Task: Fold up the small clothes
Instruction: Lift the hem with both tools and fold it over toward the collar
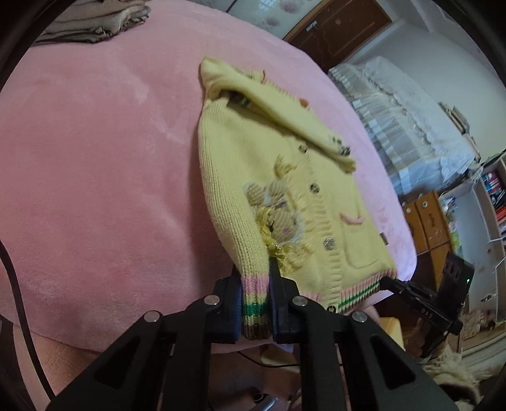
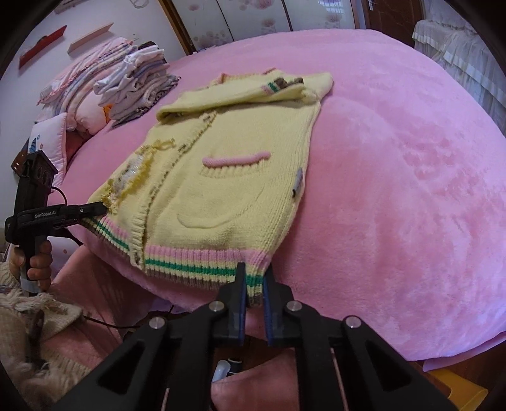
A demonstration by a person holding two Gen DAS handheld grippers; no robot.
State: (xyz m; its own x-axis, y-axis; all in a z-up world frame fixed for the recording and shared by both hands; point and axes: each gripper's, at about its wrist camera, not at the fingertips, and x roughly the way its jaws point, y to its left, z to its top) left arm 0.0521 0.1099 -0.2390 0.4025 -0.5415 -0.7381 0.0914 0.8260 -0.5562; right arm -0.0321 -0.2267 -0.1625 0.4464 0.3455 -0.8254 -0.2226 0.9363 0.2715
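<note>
A small yellow knit cardigan (image 1: 253, 164) lies front up on the pink blanket, its sleeves folded across the chest. It has buttons, a doll patch and a pink, green and brown striped hem. It also shows in the right wrist view (image 2: 227, 151). My left gripper (image 1: 256, 303) is shut on the hem at one bottom corner. My right gripper (image 2: 254, 286) is shut on the hem at the other bottom corner. The left gripper shows in the right wrist view (image 2: 95, 210), and the right gripper shows in the left wrist view (image 1: 392, 283).
The pink blanket (image 2: 395, 177) covers the bed, whose front edge is just under both grippers. A stack of folded clothes (image 2: 139, 82) and pillows (image 2: 72, 91) lie at the far left. Another folded pile (image 1: 95, 22) lies at the far side. A white covered bed (image 1: 404, 120) and shelves stand beyond.
</note>
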